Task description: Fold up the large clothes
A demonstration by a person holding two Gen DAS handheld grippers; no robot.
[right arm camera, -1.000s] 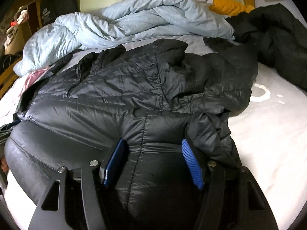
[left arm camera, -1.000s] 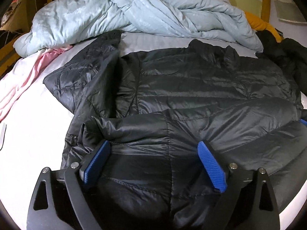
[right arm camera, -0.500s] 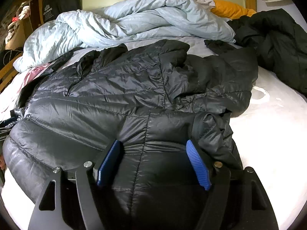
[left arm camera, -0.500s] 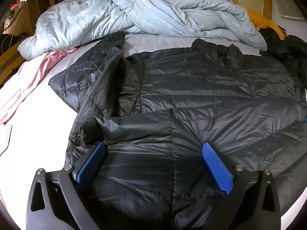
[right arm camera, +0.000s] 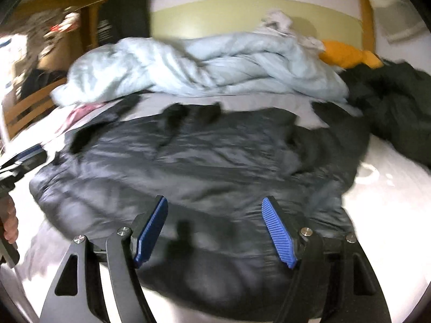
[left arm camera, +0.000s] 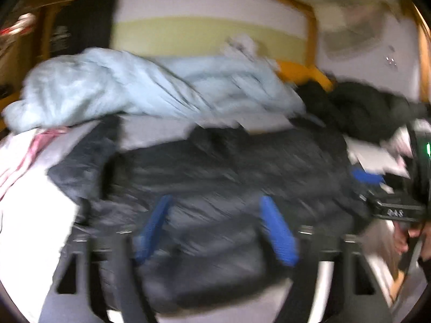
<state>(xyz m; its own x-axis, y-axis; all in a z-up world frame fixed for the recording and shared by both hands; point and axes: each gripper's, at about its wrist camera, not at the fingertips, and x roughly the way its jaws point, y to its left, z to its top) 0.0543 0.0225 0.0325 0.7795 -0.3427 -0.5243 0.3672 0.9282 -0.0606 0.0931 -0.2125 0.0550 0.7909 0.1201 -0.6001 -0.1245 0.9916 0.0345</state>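
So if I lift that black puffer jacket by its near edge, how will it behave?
The black puffer jacket will probably flop and drape, since it lies crumpled in soft folds on the bed. Its quilted, puffy look suggests it is light for its bulk. The shiny shell may slip between the jaws, so take a thick fold.

White bed [right arm camera: 390, 202]: black puffer jacket [right arm camera: 202, 161] spread centre, pale-blue duvet [right arm camera: 202, 67] behind, dark garment [right arm camera: 398, 107] right.

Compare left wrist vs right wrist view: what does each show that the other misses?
Left wrist only: the right gripper at the frame's right edge, a green indicator light.
Right wrist only: the left gripper at the left edge, a cluttered wooden shelf.
Both: black quilted puffer jacket, rumpled pale-blue duvet, orange cushion, second dark coat.
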